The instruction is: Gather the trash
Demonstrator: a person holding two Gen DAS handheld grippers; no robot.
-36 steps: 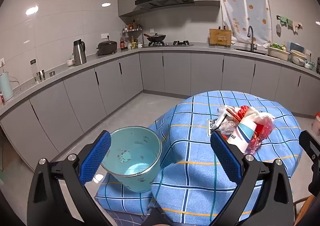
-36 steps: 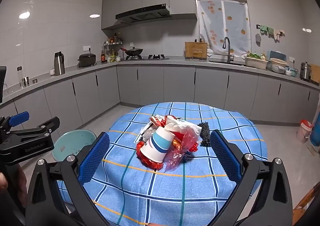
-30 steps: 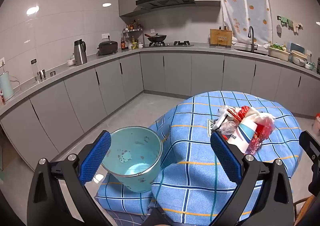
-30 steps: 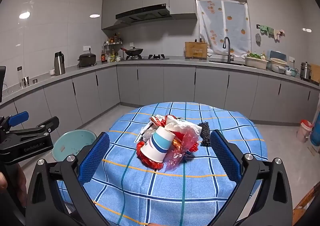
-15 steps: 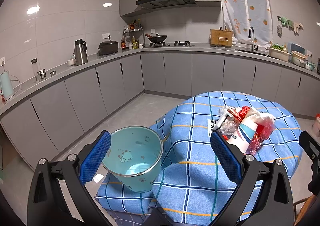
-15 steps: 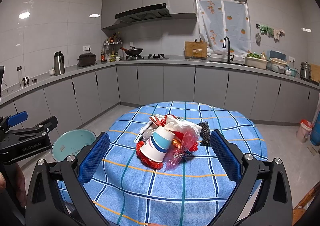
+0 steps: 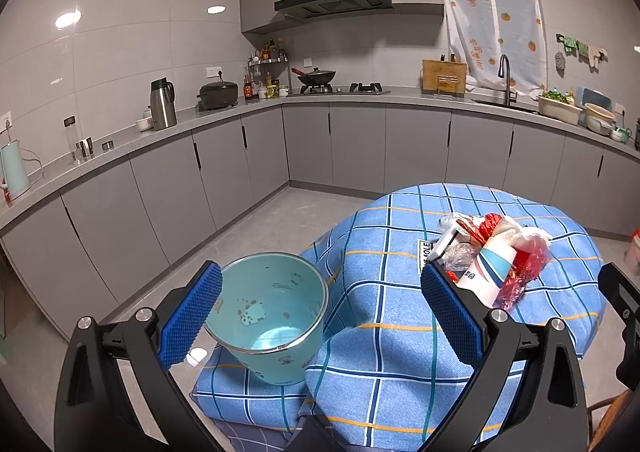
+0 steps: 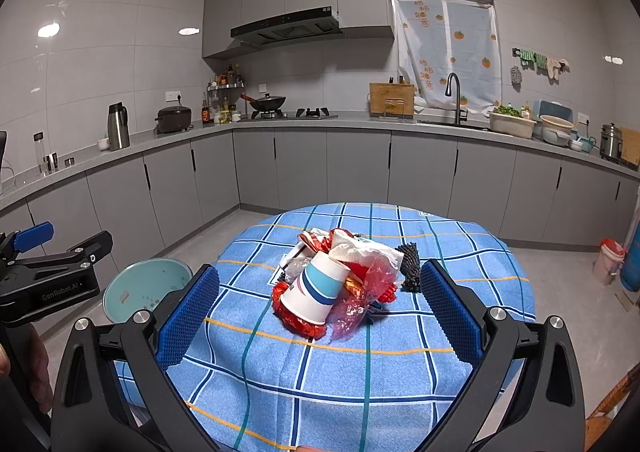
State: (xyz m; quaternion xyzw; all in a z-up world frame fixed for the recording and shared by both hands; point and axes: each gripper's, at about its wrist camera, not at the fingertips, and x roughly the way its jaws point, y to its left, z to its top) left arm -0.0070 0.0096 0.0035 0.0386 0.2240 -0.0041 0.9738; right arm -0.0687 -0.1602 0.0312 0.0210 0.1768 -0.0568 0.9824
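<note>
Trash pile (image 7: 492, 252) lies on the round table (image 7: 384, 316), which is covered with a blue checked cloth, as seen from the left wrist view. The pile comprises an overturned paper cup (image 7: 486, 272) with blue stripes, red foil wrappers, clear and red plastic film and white tissue. The left tool (image 7: 318, 316) is released, its blue pads spread wide with nothing between them; it hangs above the table's near left edge. A light-teal bin (image 7: 268, 316) stands on a cloth-covered surface just beside the table, lower than the tabletop; its mouth is open, and pale specks mark its inner wall. The bin sits well apart from the pile.

From the right wrist view, the right tool (image 8: 318, 314) is likewise released, pads wide apart and gripping nothing, facing the pile across the table (image 8: 460, 292). The paper cup (image 8: 312, 294) lies tilted on its side at the front of the trash pile (image 8: 344, 280), mouth toward the camera. A dark ribbed object (image 8: 410, 266) rests just beside the pile on its right. The teal bin (image 8: 140, 292) shows at lower left, partly hidden by the tool's finger. The left tool (image 8: 56, 260) appears at the left edge, above the bin.
</note>
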